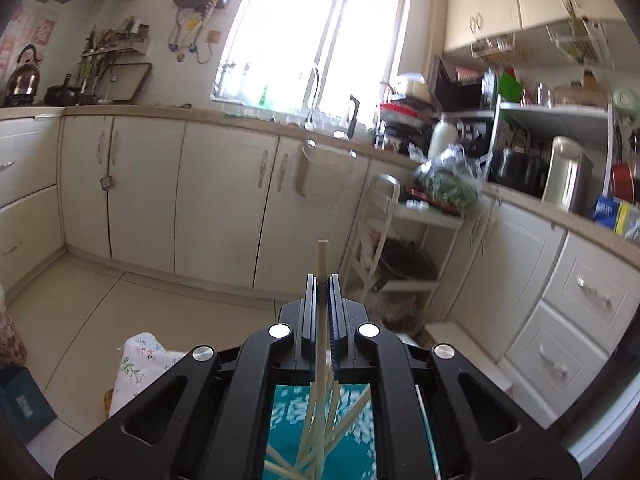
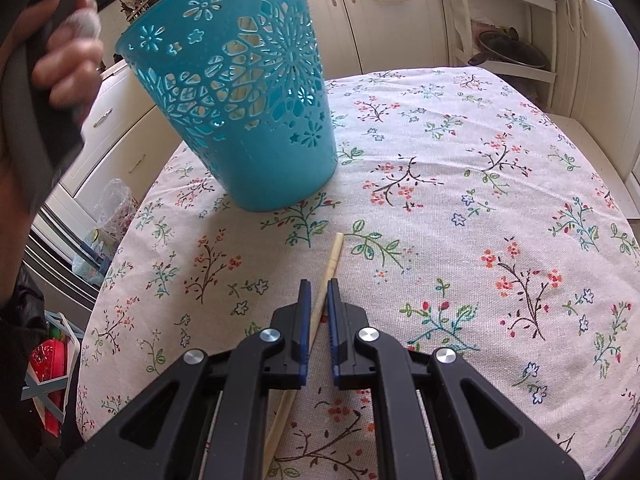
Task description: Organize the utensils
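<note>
- Between the left gripper's fingers stands a pale chopstick, clamped upright, its blunt end poking above the fingertips and its shaft running down toward the teal basket seen below the gripper.
- Inside that basket, in the left wrist view, several more pale sticks lean crossed against one another.
- From the right wrist view the same teal basket, with cut-out flower patterns, stands on the table near its left edge and looks tilted.
- On the floral tablecloth lies a second chopstick, near the basket's base but apart from it, its far end pointing toward the basket.
- Right gripper fingers are nearly together on either side of this lying chopstick; whether the pads press it or merely straddle it cannot be told.
- A person's hand shows at the upper left of the right wrist view, wrapped around a dark handle.
- Beyond the table run cream kitchen cabinets, a bright window and a white trolley rack.
</note>
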Tool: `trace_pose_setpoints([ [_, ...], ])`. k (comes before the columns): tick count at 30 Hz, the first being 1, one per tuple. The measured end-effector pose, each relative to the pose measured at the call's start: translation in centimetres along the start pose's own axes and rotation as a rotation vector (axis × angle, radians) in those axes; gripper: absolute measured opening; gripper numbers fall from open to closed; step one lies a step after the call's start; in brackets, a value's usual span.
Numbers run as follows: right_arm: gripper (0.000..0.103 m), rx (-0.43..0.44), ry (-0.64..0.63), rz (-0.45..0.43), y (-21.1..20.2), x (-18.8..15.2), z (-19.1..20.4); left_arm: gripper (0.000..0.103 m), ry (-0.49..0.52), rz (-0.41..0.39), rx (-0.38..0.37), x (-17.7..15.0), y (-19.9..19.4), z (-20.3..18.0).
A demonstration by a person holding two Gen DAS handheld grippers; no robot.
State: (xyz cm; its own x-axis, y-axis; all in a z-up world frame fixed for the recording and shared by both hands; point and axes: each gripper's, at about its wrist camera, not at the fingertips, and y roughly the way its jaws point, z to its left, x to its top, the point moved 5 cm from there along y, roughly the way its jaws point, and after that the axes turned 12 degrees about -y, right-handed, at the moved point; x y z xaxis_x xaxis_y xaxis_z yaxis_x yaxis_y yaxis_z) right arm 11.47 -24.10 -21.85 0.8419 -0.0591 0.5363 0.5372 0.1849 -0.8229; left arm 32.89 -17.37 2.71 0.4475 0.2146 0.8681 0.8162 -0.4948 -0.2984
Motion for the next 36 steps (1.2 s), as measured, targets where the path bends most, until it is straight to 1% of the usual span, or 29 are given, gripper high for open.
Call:
trace_pose_setpoints([
  [2, 0.009, -0.001, -0.002, 0.0, 0.0, 0.0, 0.0, 0.006, 0.029, 0.049, 0.019, -0.9, 0.1, 0.2],
  [3, 0.009, -0.002, -0.003, 0.001, 0.0, 0.0, 0.0, 0.01, 0.035, 0.06, 0.025, -1.2, -0.1, 0.4],
  [4, 0.009, -0.003, -0.004, 0.001, 0.0, 0.0, 0.0, 0.016, 0.036, 0.065, 0.03, -1.3, -0.5, 0.7],
  [5, 0.009, -0.003, -0.005, 0.001, 0.0, 0.0, 0.0, 0.026, 0.032, 0.059, 0.04, -1.3, -1.2, 1.1],
  [6, 0.012, -0.002, -0.007, 0.002, 0.1, 0.1, 0.0, 0.031, 0.022, 0.045, 0.054, -1.2, -2.1, 1.7],
  [7, 0.015, 0.005, -0.009, 0.001, 0.1, 0.1, 0.1, 0.041, 0.013, 0.034, 0.061, -1.1, -2.8, 2.1],
  [8, 0.019, 0.019, -0.017, 0.001, 0.1, 0.1, 0.3, 0.047, -0.005, 0.01, 0.076, -1.0, -4.2, 2.9],
  [9, 0.019, 0.019, -0.024, 0.002, 0.1, 0.1, 0.4, 0.049, -0.019, -0.008, 0.091, -1.0, -5.3, 3.6],
  [11, 0.019, 0.002, -0.046, 0.005, 0.1, 0.1, 0.7, 0.057, -0.056, -0.038, 0.131, -1.3, -7.7, 5.6],
  [12, 0.016, -0.009, -0.065, 0.008, 0.1, 0.1, 1.0, 0.06, -0.087, -0.049, 0.159, -1.7, -8.8, 6.9],
  [13, 0.014, -0.017, -0.075, 0.01, 0.0, 0.1, 1.1, 0.066, -0.128, -0.048, 0.188, -2.5, -9.8, 8.5],
  [14, 0.009, -0.029, -0.099, 0.016, 0.0, 0.1, 1.3, 0.069, -0.159, -0.036, 0.204, -3.2, -10.2, 9.5],
  [16, 0.008, -0.013, -0.117, 0.032, 0.0, 0.0, 1.4, 0.07, -0.224, 0.044, 0.243, -6.1, -10.3, 12.2],
  [18, 0.008, 0.014, -0.117, 0.056, -0.1, -0.1, 1.3, 0.07, -0.242, 0.117, 0.268, -8.7, -9.7, 13.5],
  [19, 0.008, 0.013, -0.13, 0.064, -0.1, -0.1, 1.3, 0.07, -0.242, 0.151, 0.273, -10.0, -9.4, 13.8],
  [21, 0.008, -0.009, -0.165, 0.073, -0.1, -0.1, 1.7, 0.07, -0.212, 0.225, 0.281, -12.5, -8.2, 13.7],
  [22, 0.008, -0.043, -0.204, 0.075, -0.1, -0.1, 2.2, 0.07, -0.199, 0.252, 0.282, -13.4, -7.7, 13.6],
  [24, 0.008, -0.078, -0.248, 0.076, -0.1, -0.2, 2.7, 0.07, -0.179, 0.286, 0.28, -14.6, -7.1, 13.2],
  [25, 0.008, -0.062, -0.227, 0.077, -0.1, -0.2, 2.6, 0.07, -0.165, 0.298, 0.282, -15.3, -6.8, 13.1],
  [26, 0.006, -0.036, -0.194, 0.076, -0.5, -0.4, 2.1, 0.074, -0.153, 0.31, 0.287, -16.0, -6.6, 13.0],
  [27, 0.005, -0.016, -0.166, 0.071, -0.7, -0.5, 1.7, 0.074, -0.155, 0.336, 0.29, -16.4, -6.3, 13.1],
  [28, 0.005, 0.01, -0.13, 0.058, -1.2, -0.4, 1.3, 0.074, -0.162, 0.348, 0.289, -16.6, -6.2, 13.1],
  [29, 0.005, 0.055, -0.081, 0.031, -2.0, -0.3, 0.8, 0.076, -0.172, 0.342, 0.291, -16.5, -6.3, 13.3],
  [31, 0.005, 0.119, -0.026, -0.036, -3.8, 0.5, 0.5, 0.078, -0.181, 0.344, 0.299, -16.6, -6.3, 13.7],
  [32, 0.005, 0.156, -0.006, -0.093, -5.3, 1.3, 0.4, 0.078, -0.18, 0.349, 0.302, -16.6, -6.1, 13.4],
  [34, 0.005, 0.192, 0.022, -0.185, -7.8, 3.1, 0.4, 0.079, -0.169, 0.361, 0.306, -16.6, -5.6, 13.2],
  [35, 0.005, 0.221, 0.04, -0.259, -9.8, 4.6, 0.4, 0.079, -0.157, 0.367, 0.308, -16.7, -5.5, 13.0],
  [36, 0.005, 0.237, 0.049, -0.308, -11.0, 5.8, 0.5, 0.079, -0.152, 0.369, 0.309, -16.7, -5.4, 12.9],
])
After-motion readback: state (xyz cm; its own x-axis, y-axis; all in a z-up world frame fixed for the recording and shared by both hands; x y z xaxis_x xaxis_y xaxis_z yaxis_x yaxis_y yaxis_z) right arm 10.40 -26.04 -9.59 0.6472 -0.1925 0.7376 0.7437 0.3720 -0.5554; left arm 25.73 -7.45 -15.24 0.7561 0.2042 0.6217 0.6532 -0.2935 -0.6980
